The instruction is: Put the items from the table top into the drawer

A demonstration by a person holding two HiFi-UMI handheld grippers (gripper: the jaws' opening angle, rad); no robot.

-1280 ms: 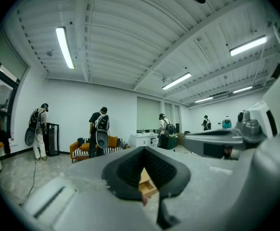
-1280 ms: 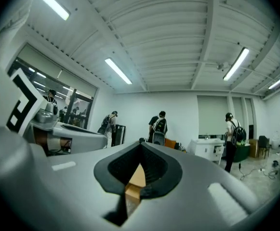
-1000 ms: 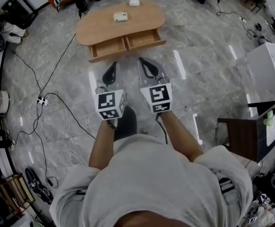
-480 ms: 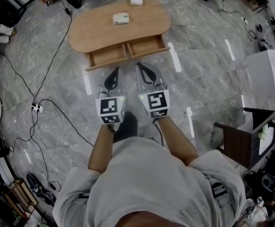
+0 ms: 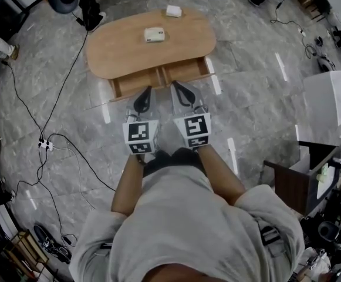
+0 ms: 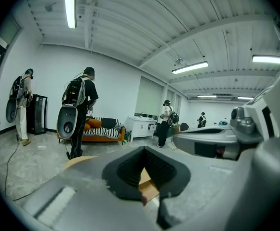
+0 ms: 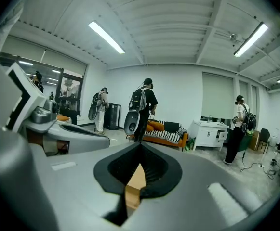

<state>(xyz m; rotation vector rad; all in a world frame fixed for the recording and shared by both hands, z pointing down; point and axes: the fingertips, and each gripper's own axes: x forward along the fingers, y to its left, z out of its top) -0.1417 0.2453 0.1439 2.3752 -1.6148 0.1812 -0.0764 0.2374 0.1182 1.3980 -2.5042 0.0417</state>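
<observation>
Approach has shortened: the oval wooden table [image 5: 129, 54] with open drawers [image 5: 136, 83] now lies just ahead of your left tongs [image 5: 145, 90] and right tongs [image 5: 176, 85]. Both tongs are closed and empty. The cream rectangular box [image 5: 154, 35] and the small white block [image 5: 174, 10] lie beyond the tips on the table, so no pickup has begun.

Near item [image 5: 154, 35] mid desk [image 5: 114, 54], far item [image 5: 174, 10] at back edge. Left drawer [image 5: 136, 82], right drawer [image 5: 185, 70] open in front. Left tongs [image 5: 147, 91] and right tongs [image 5: 176, 86] side by side before them.
</observation>
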